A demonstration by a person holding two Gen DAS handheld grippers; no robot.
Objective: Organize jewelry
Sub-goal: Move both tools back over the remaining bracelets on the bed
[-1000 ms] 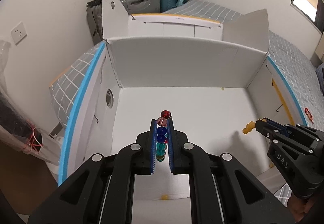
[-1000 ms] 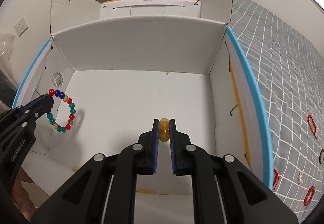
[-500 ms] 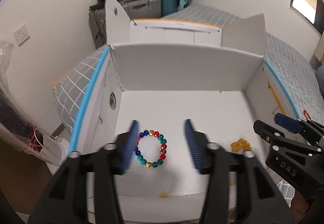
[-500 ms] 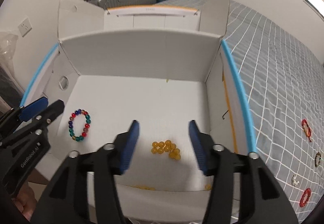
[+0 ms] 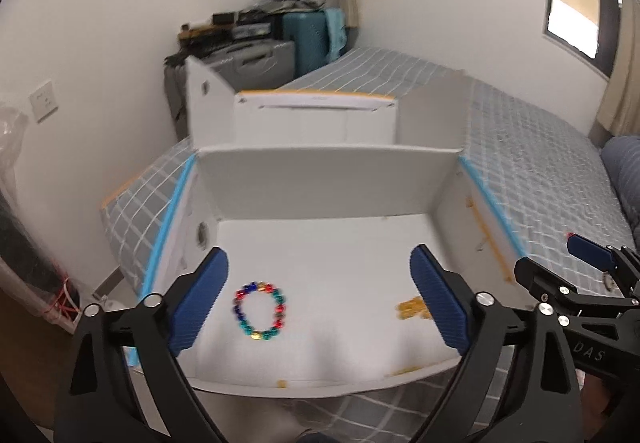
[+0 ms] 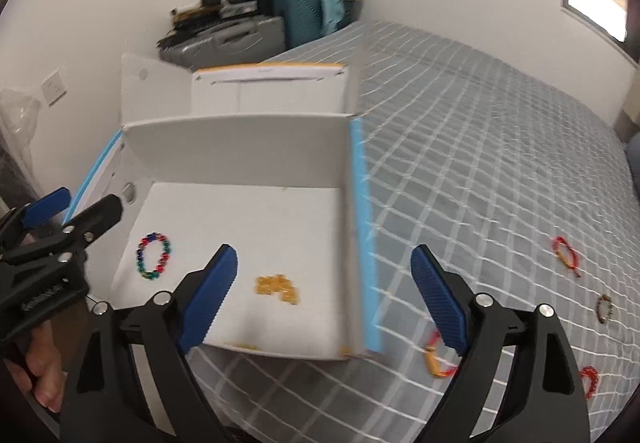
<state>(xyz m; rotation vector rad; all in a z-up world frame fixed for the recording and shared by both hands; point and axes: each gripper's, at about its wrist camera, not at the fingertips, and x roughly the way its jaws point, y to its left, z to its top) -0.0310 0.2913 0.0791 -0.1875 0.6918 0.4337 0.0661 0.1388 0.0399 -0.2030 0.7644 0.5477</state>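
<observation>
A multicolour bead bracelet (image 5: 260,311) (image 6: 154,255) lies flat on the floor of the open white box (image 5: 320,239) (image 6: 240,211), near its left side. A yellow bead bracelet (image 5: 412,309) (image 6: 278,285) lies bunched at the floor's right. My left gripper (image 5: 316,271) hangs above the box's front, its jaws opening wide, nothing between them. My right gripper (image 6: 324,259) hovers over the box's right wall, its jaws also opening and empty. Each gripper shows at the edge of the other's view.
Several more bracelets lie on the grey checked bedspread (image 6: 480,163) right of the box: a red one (image 6: 566,251), a dark one (image 6: 605,307), a red-yellow one (image 6: 436,359). A second white box (image 5: 316,115) stands behind; suitcases (image 5: 256,59) are stacked at the wall.
Both grippers went from shut on a bracelet to wide open. The two bracelets dropped onto the box floor. Both grippers pulled back and upward from the box.
</observation>
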